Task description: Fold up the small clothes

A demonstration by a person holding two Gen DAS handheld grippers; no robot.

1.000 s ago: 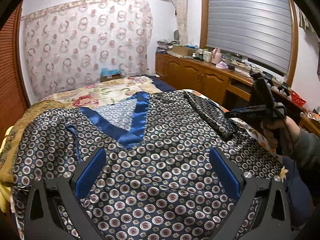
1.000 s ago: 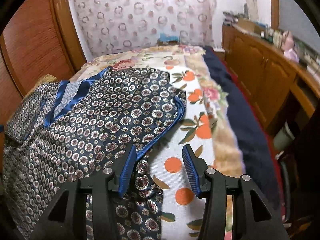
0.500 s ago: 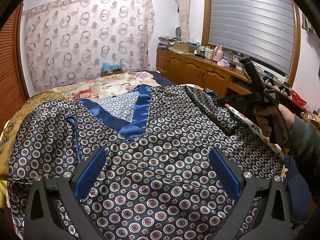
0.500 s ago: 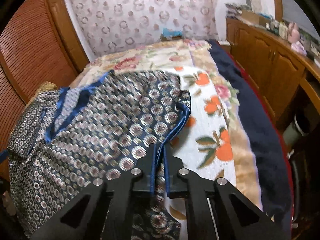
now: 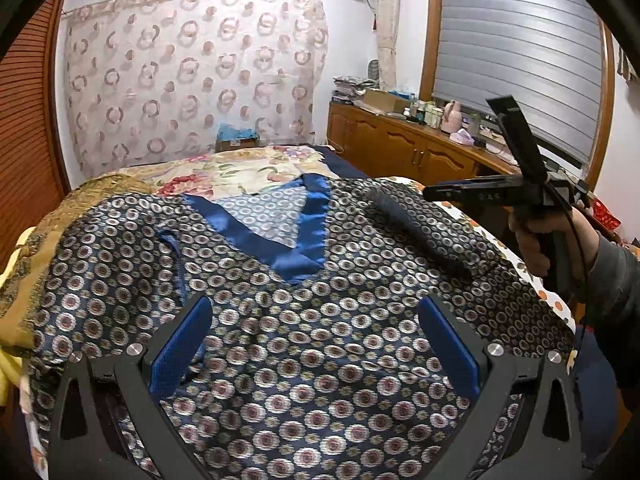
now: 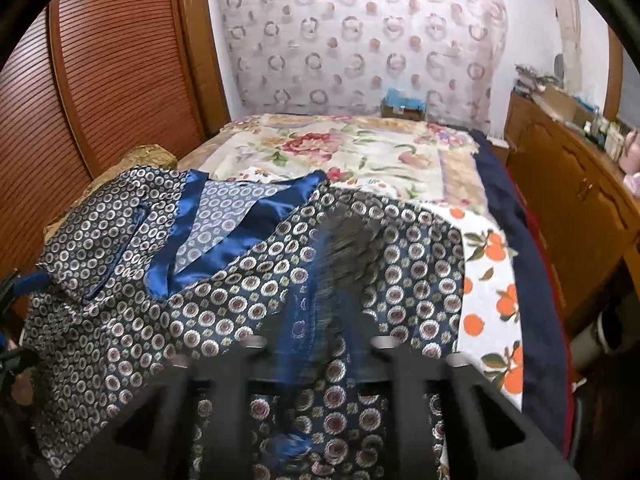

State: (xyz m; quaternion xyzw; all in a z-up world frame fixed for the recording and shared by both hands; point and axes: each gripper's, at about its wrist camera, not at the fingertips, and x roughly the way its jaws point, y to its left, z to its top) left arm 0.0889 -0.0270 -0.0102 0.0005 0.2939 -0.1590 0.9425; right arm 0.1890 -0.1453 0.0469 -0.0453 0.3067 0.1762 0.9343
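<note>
Left black two-finger gripper with blue ribbed pads (image 5: 314,350), jaws wide apart; right black pistol-grip gripper (image 5: 432,192) in a bare hand (image 5: 536,236), jaws opening, motion-blurred

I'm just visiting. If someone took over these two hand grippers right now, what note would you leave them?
Left gripper: open, hovering over the patterned shirt's lower front, holding nothing.
Right gripper: jaws opening above the folded sleeve; it looks released.
Shirt: front up on the bed, collar away from you.
Done: that sleeve lies over the front.
Left: the other sleeve looks unfolded; then fold the body.
</note>
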